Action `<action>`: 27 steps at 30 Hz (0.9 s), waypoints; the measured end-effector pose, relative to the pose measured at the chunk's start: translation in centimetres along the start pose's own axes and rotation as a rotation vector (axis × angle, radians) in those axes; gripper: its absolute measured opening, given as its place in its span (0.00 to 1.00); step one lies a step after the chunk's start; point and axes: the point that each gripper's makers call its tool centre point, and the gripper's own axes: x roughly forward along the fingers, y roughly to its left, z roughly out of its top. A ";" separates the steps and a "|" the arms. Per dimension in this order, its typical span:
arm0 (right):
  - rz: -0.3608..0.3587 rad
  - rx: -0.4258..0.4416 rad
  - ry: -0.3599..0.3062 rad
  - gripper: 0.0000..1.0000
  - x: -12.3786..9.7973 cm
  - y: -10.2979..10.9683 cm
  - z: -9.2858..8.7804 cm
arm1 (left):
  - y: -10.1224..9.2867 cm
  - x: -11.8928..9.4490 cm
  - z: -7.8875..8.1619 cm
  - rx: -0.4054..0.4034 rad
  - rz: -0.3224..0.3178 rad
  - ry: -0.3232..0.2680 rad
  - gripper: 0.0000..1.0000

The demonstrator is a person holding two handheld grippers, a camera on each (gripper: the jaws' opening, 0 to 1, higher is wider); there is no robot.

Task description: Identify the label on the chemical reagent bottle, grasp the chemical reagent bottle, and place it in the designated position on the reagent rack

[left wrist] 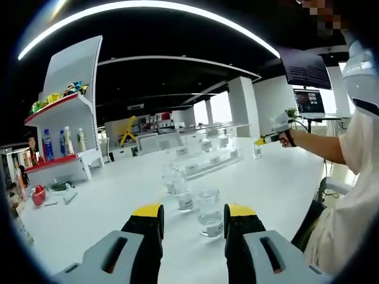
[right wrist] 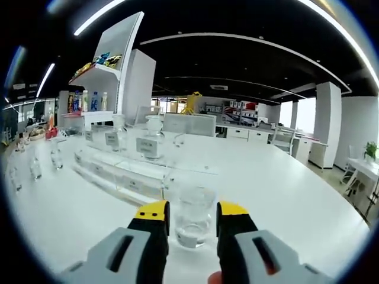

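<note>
Your big white table [left wrist: 278,183] carries everything here. Far side of it, the white curved display shelf with red ledges [left wrist: 71,112] holds coloured bottles and packets.

Mid-table sits the clear acrylic stepped reagent rack [right wrist: 124,168] with white label tags on its tiers. A few clear bottles already stand on its upper steps; the label text is too small to read.

Your right tool [right wrist: 189,219], grey body with yellow-and-black tips, has its jaws spread on either side of a clear glass reagent bottle [right wrist: 190,220] that stands on the table just in front of the rack. I can't tell whether the tips touch the glass, so grip is unconfirmed. In the left gripper view, that same tool [left wrist: 260,141] is out at arm's length by the rack's end.

Your left tool [left wrist: 192,222] is spread wide and gripping nothing. Another clear glass bottle with a white label [left wrist: 209,212] stands just ahead between its tips, not touching. More small clear bottles [left wrist: 177,189] stand behind it, toward the rack.
</note>
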 end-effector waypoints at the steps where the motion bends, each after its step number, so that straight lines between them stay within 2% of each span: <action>1: -0.002 0.000 0.000 0.31 0.1 -0.1 0.0 | 0.0 0.0 0.0 0.001 0.000 0.000 0.41; 27: -0.017 0.011 0.011 0.29 0.7 -0.3 -1.0 | 0.5 -0.2 -0.4 0.003 0.007 0.005 0.41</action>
